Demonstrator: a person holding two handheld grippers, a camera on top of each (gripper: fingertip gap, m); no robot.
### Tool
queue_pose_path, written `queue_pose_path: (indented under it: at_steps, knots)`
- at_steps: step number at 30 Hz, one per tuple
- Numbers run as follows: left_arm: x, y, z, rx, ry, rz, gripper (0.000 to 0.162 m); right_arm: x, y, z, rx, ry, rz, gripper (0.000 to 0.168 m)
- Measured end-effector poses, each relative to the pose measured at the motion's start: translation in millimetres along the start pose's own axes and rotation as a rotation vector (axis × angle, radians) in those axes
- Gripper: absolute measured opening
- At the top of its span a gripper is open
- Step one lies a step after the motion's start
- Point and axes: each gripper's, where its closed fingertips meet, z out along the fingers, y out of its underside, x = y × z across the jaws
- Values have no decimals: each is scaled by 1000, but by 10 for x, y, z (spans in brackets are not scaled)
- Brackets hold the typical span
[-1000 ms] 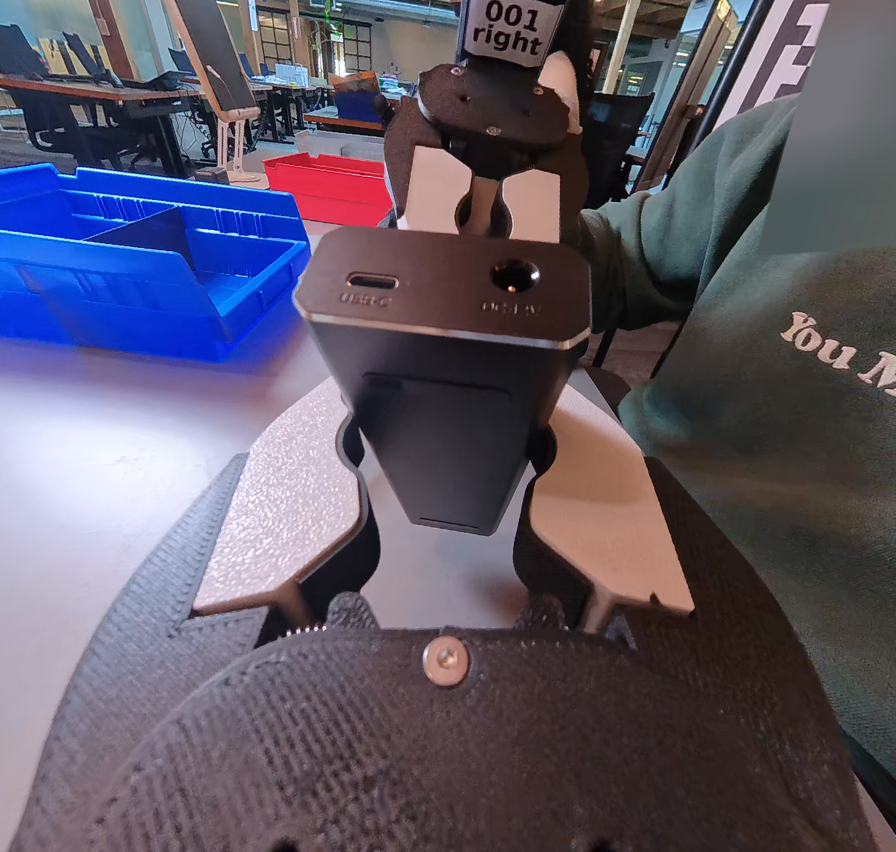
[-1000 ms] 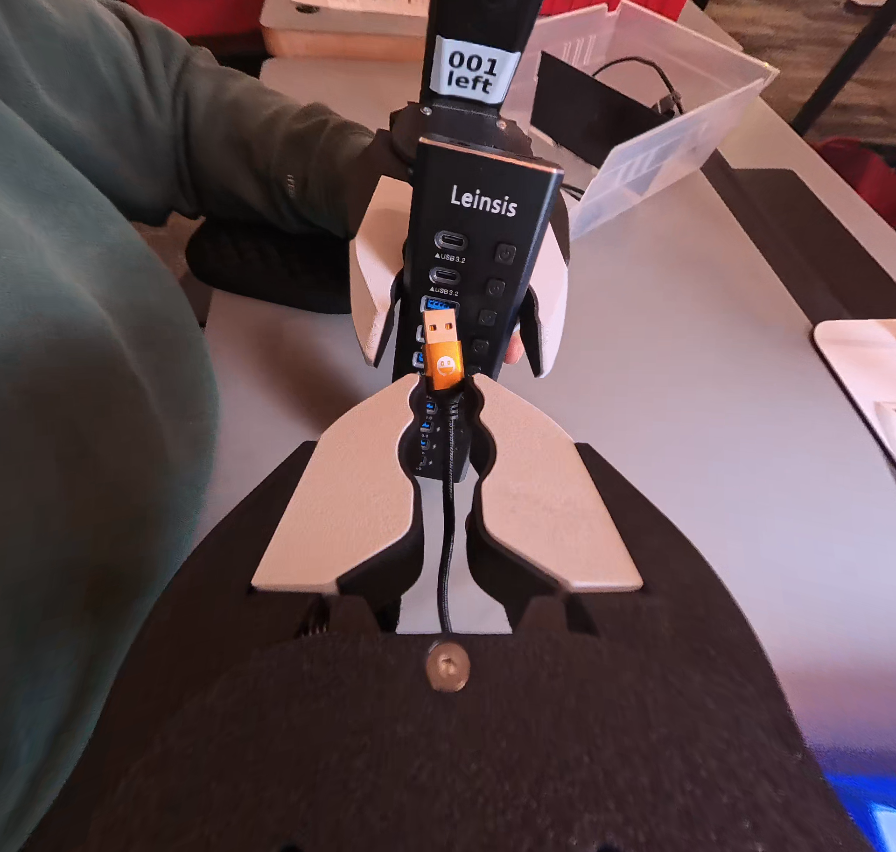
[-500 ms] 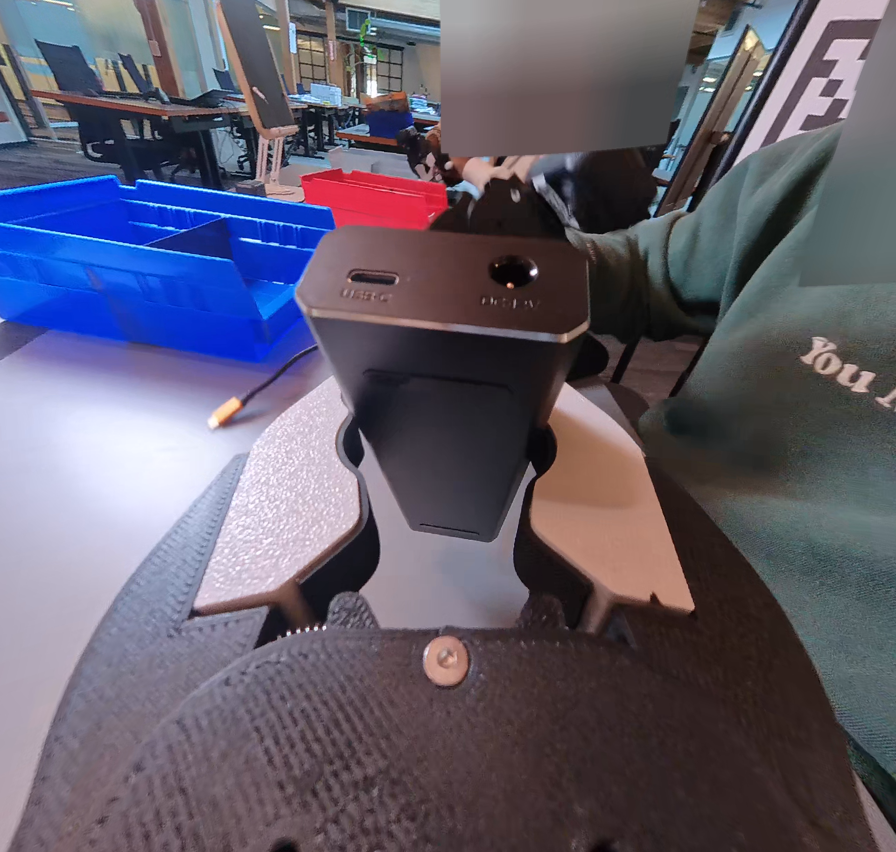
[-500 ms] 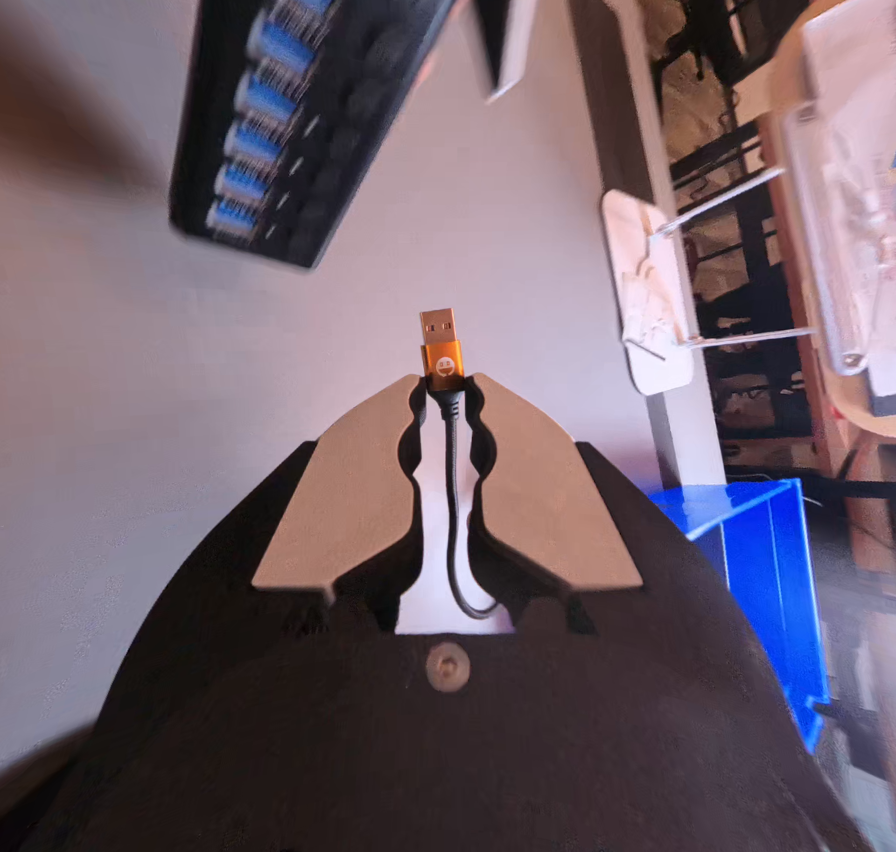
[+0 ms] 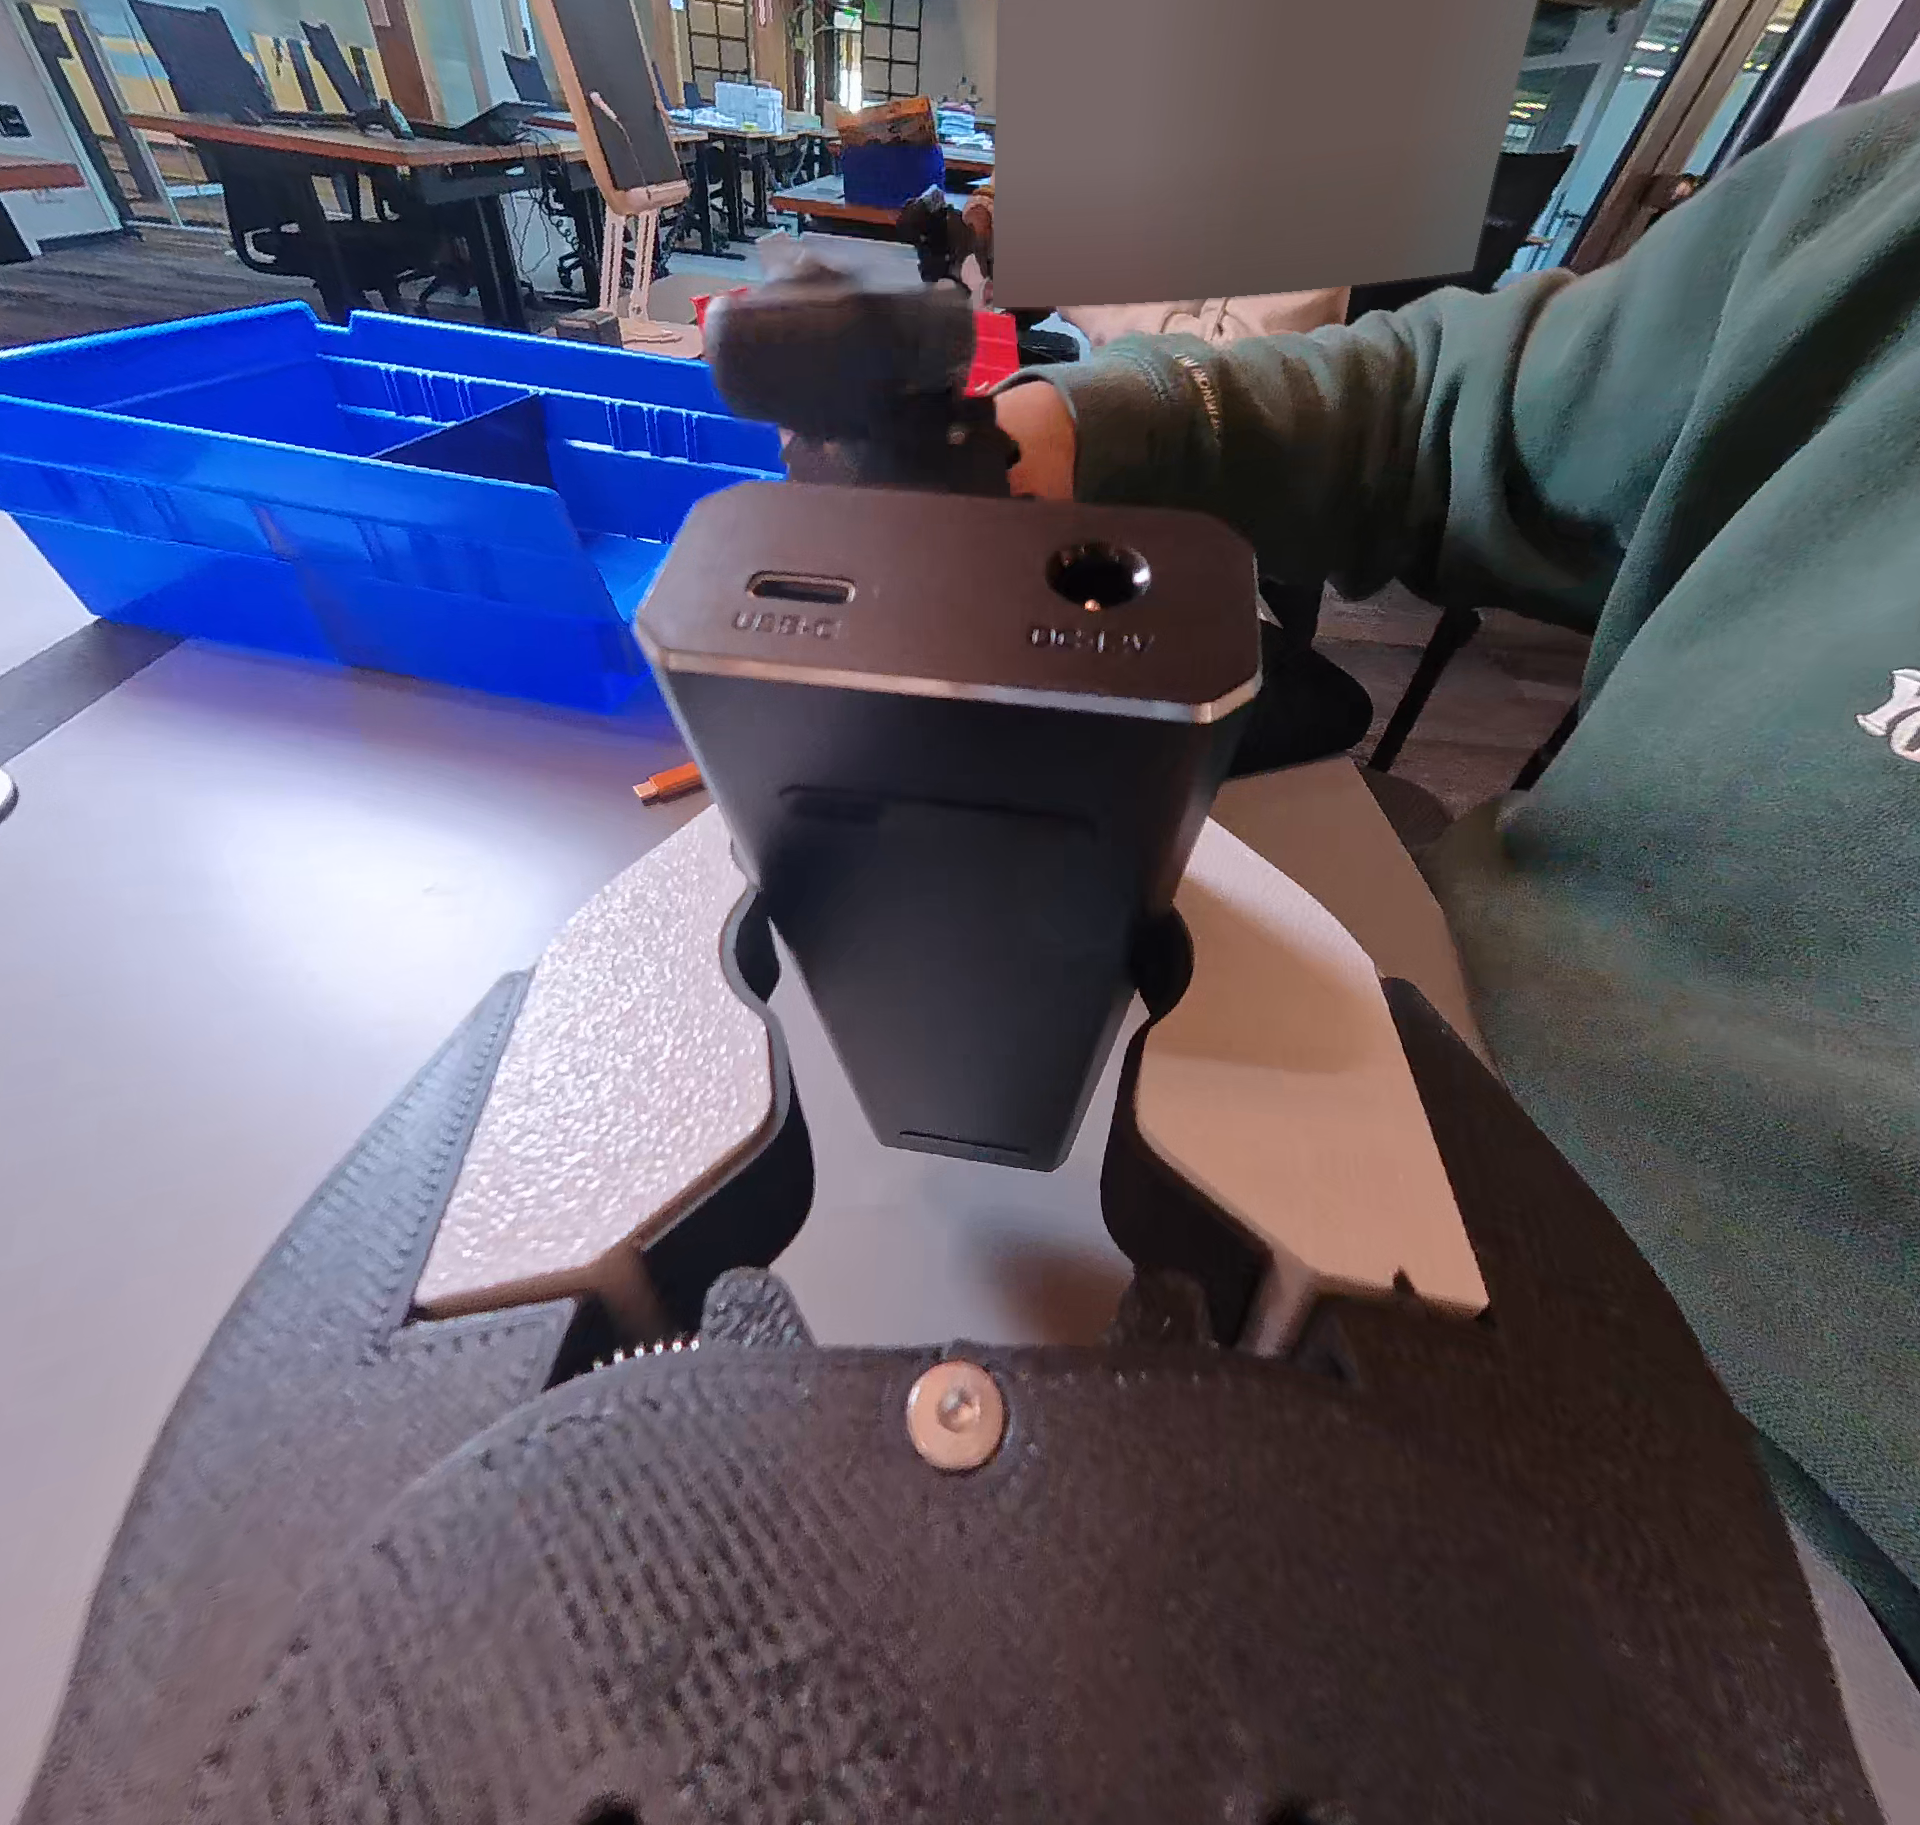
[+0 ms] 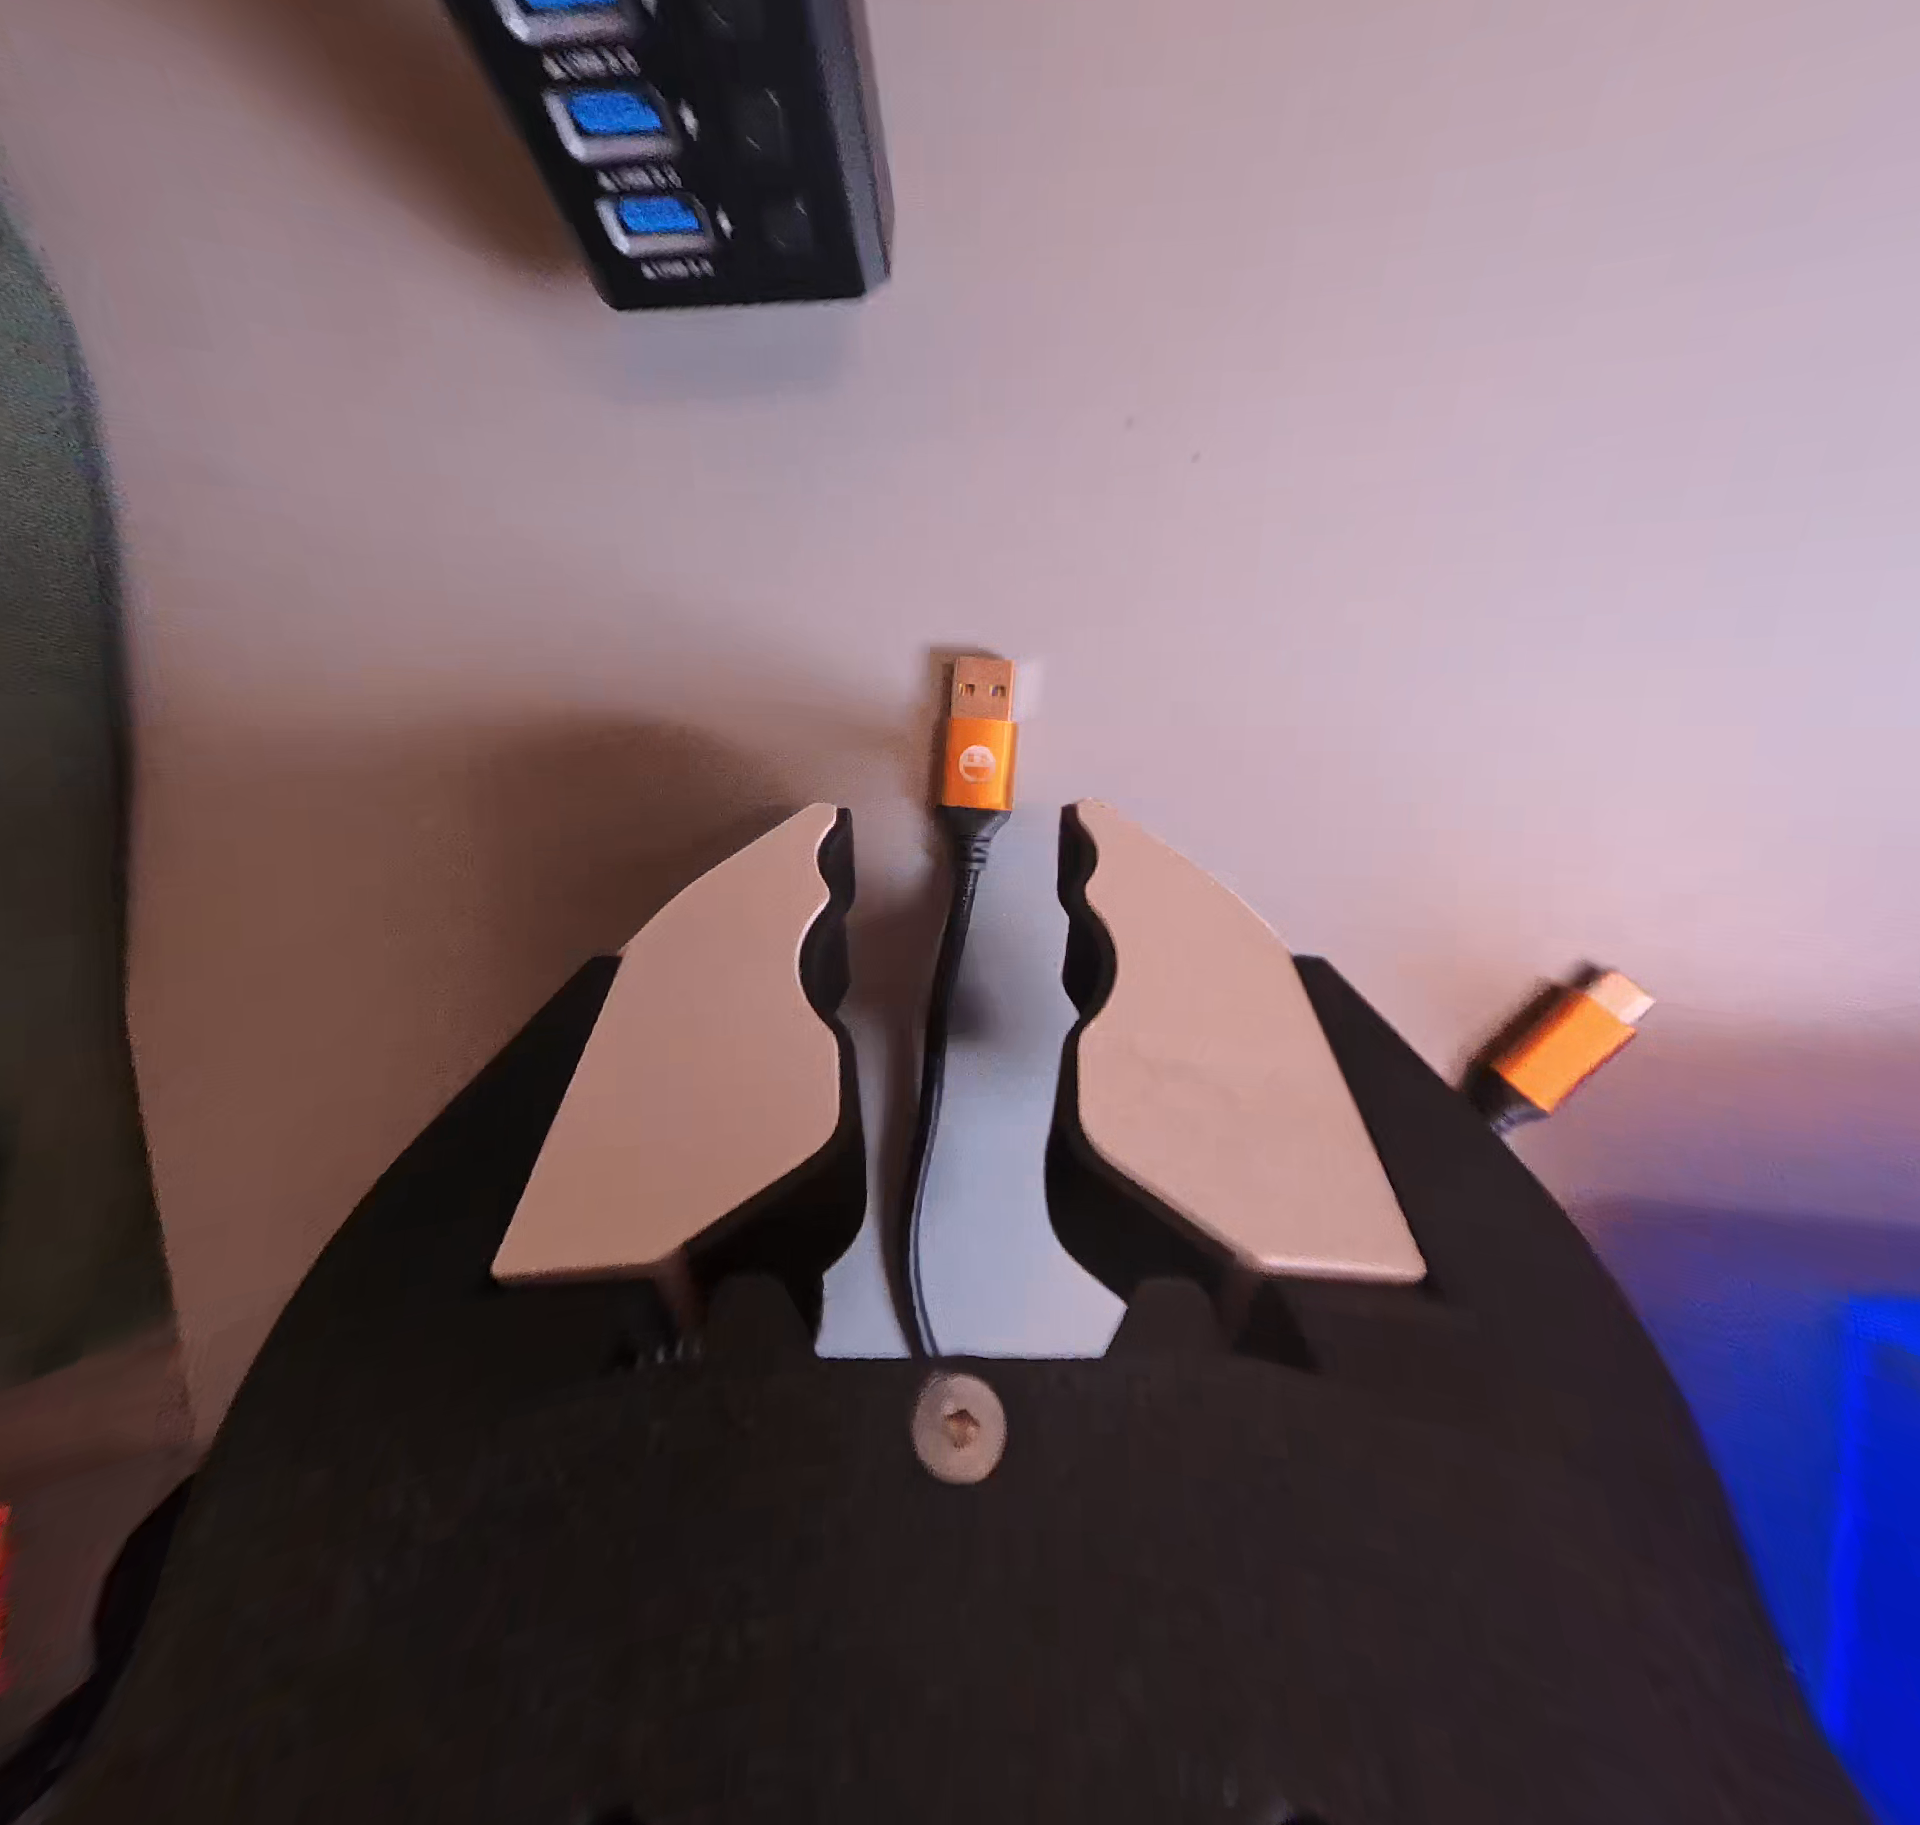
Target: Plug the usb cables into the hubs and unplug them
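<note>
The left gripper (image 5: 956,954) clamps the black hub (image 5: 951,840) between its fingers, holding it upright above a pale grey table (image 5: 260,923). The hub's end face, with two sockets, points away from the camera. In the right wrist view the hub's lower end (image 6: 686,113) shows three blue ports beside round buttons, hanging over the same table.

The right gripper (image 6: 956,840) has its fingers spread apart, touching nothing. The cable (image 6: 940,1048) lies on the table between them, its orange USB plug (image 6: 977,736) just past the fingertips. A second orange plug (image 6: 1558,1048) lies to the right; it also shows in the left wrist view (image 5: 665,783).

A blue divided bin (image 5: 343,508) sits at the table's far side. A person in a green sweatshirt (image 5: 1714,632) sits on the right. Behind is an open office with desks, chairs, and large windows.
</note>
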Motion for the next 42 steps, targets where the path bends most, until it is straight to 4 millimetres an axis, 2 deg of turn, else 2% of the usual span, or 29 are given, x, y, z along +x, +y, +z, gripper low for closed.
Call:
queue_pose_path:
  at_steps: [1, 4, 5, 7, 9, 12, 15, 18, 20, 21, 22, 25, 28, 30, 34, 38, 42]
  knots:
    - [-4, -6, -8, 2, -2, 0, 70, 13, 23, 61, -29, -17, 22, 37]
    - [-12, -21, -32, 3, -4, 3, 70, -31, -1, 136, -44, -45, 34, 16]
    - [-18, -22, -37, 3, -5, 4, 70, -25, -11, 142, -44, -19, 19, 16]
    - [-33, -15, -43, 0, -10, 3, 70, 50, -39, 128, -31, 94, -40, 15]
    - [-56, -8, -48, -6, -22, 9, 70, 170, -88, 28, -8, 268, -120, 15]
    - [-74, -23, -61, -4, -34, 15, 70, 342, -266, -343, 80, 585, -233, 15]
    - [-76, -39, -72, -7, -47, 32, 70, 459, -359, -922, 99, 1028, -408, 15]
    - [-60, -53, -70, -11, -54, 51, 70, 304, -361, -1439, 132, 1401, -538, 15]
    - [-54, -56, -60, -16, -58, 63, 70, 206, -238, -1591, 147, 1520, -534, 15]
    - [-53, -52, -52, -22, -62, 70, 70, 205, -125, -1546, 128, 1521, -501, 15]
    - [-47, -45, -43, -29, -64, 79, 70, 227, 6, -1419, 81, 1495, -471, 15]
    - [-14, -24, -12, -44, -60, 94, 70, 210, 274, -866, -44, 1340, -423, 15]
    - [14, 8, 25, -63, -59, 97, 70, 50, 264, -425, -59, 1127, -354, 15]
    - [26, 47, 68, -81, -62, 86, 70, -55, 211, -214, -49, 1006, -319, 16]
    - [-5, 158, 171, -120, -95, 44, 70, -127, 104, -18, -9, 882, -305, 16]
    - [-64, 216, 181, -112, -98, 0, 70, -122, 45, 38, 31, 784, -253, 16]
    - [-64, 217, 180, -110, -94, 4, 70, -297, -42, 132, 129, 539, -148, 21]
